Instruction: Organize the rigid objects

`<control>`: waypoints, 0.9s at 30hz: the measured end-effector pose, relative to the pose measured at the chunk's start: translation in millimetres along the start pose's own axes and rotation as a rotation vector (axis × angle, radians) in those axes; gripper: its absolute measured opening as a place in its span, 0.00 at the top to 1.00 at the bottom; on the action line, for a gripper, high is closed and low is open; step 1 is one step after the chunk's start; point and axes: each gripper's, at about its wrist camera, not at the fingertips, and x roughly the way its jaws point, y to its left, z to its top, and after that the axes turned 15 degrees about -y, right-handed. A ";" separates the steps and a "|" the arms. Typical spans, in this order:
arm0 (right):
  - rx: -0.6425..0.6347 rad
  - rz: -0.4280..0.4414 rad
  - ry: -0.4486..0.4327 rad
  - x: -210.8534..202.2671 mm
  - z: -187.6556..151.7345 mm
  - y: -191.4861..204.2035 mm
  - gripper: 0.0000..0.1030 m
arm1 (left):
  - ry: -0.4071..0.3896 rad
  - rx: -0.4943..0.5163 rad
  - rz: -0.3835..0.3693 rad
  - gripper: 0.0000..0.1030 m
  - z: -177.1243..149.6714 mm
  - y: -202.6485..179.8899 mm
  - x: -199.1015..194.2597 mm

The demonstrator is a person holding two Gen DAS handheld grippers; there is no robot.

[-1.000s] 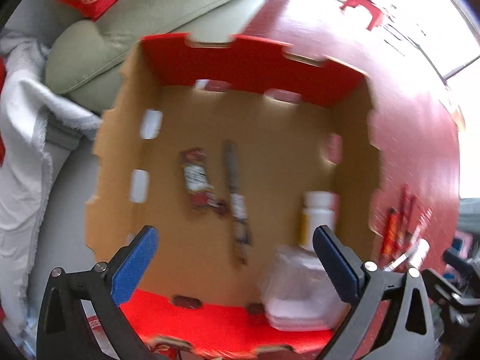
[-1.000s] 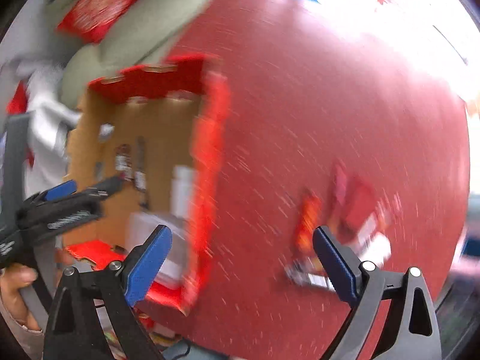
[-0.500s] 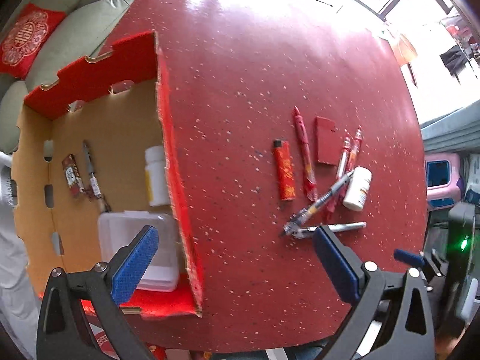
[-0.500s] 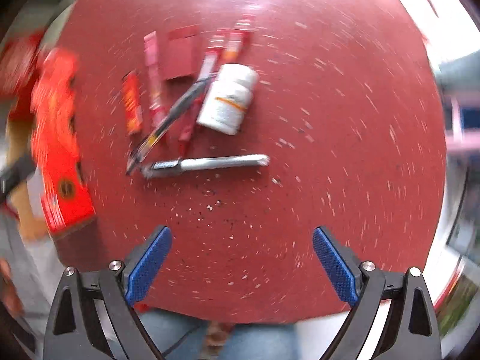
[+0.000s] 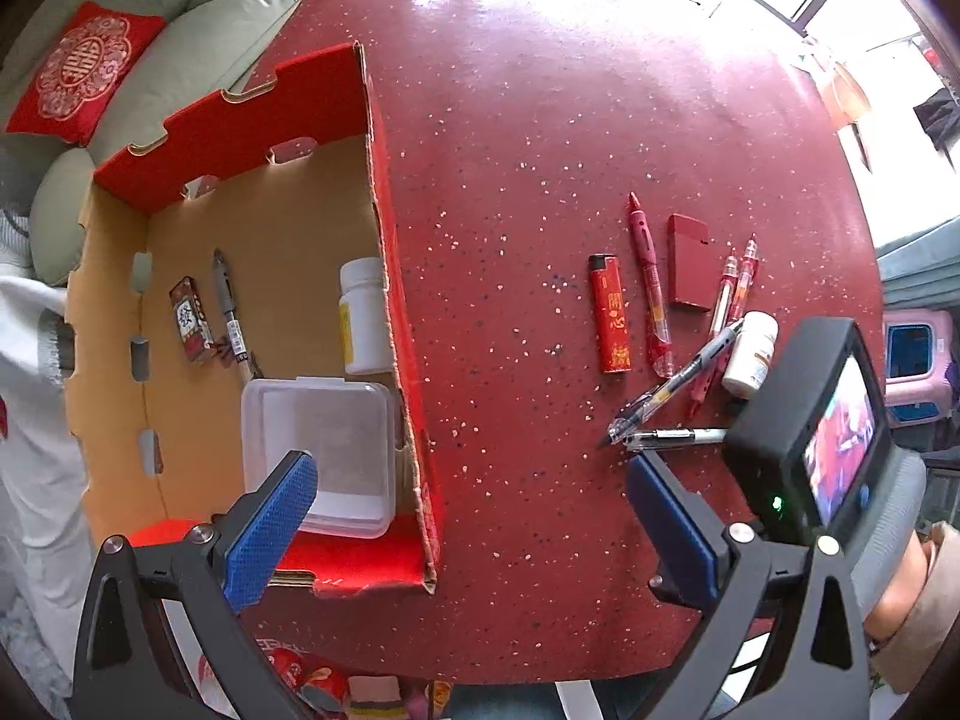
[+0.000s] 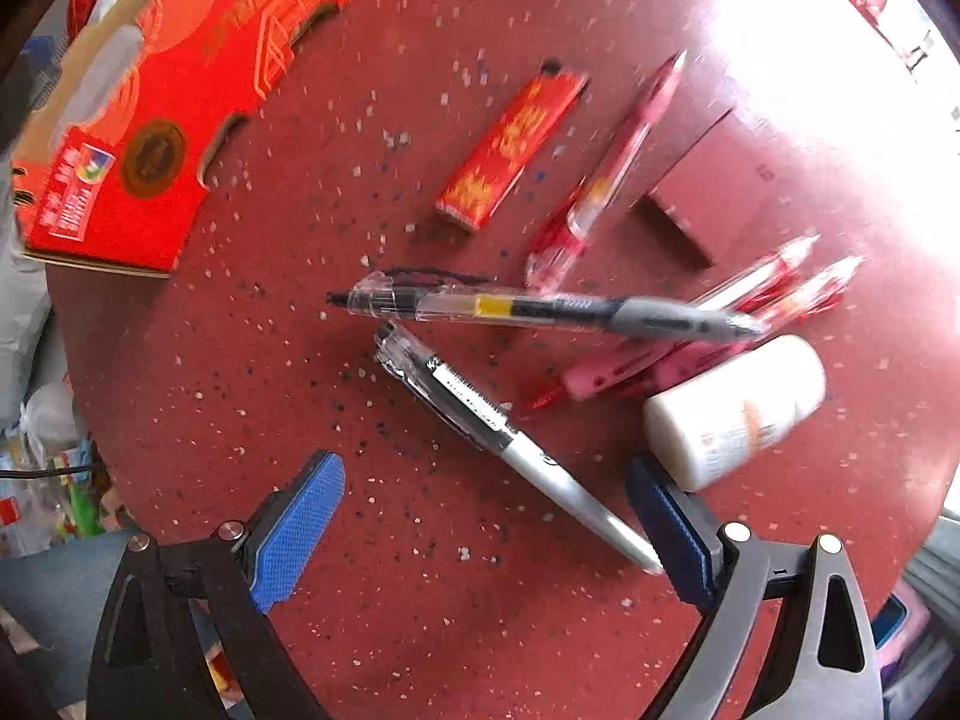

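An open red cardboard box (image 5: 384,192) stands on the left of the red table (image 5: 540,120). It holds a clear plastic container (image 5: 324,444), a white bottle (image 5: 363,318), a pen and a small red pack. On the table lie a red lighter (image 5: 611,315) (image 6: 510,150), several pens, a dark red box (image 5: 687,270) and a small white bottle (image 5: 750,354) (image 6: 732,408). My left gripper (image 5: 474,516) is open and empty above the table's near edge. My right gripper (image 6: 480,528) is open and empty, low over a silver pen (image 6: 516,444) next to the white bottle.
A green sofa (image 5: 198,42) with a red cushion (image 5: 78,72) stands behind the box. The right gripper's black body with its screen (image 5: 822,432) shows at the right in the left wrist view. The box's red outer wall (image 6: 138,120) is at the right wrist view's upper left.
My left gripper has pulled back from over the box and now views box and table. My right gripper has swung right from the box and come down close to the pens.
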 end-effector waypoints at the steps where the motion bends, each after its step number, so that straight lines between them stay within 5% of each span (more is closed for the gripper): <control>1: -0.027 -0.036 -0.003 -1.6 -1.7 2.6 0.21 | 0.003 -0.005 -0.003 0.00 0.8 -3.2 1.3; 3: -0.032 -0.041 -0.014 -6.9 -9.7 7.1 0.38 | 0.007 -0.010 -0.010 0.00 4.4 -12.8 6.0; 5: -0.005 -0.043 -0.004 -12.8 -20.7 5.9 0.82 | -0.001 0.005 -0.016 0.00 10.8 -30.4 13.4; 7: 0.081 -0.032 0.027 -15.7 -39.0 -1.7 0.89 | -0.015 0.018 -0.019 0.00 16.7 -46.4 21.4; 12: 0.305 0.006 0.049 -24.1 -81.0 -36.8 0.89 | -0.040 0.066 0.067 0.00 29.8 -81.2 60.7; 22: 0.404 0.002 0.046 -31.5 -121.1 -62.1 0.89 | 0.000 0.079 0.193 0.00 31.1 -66.4 111.6; 27: 0.402 0.007 0.047 -37.6 -110.2 -59.6 0.89 | 0.021 0.143 0.114 0.00 26.2 -86.9 121.8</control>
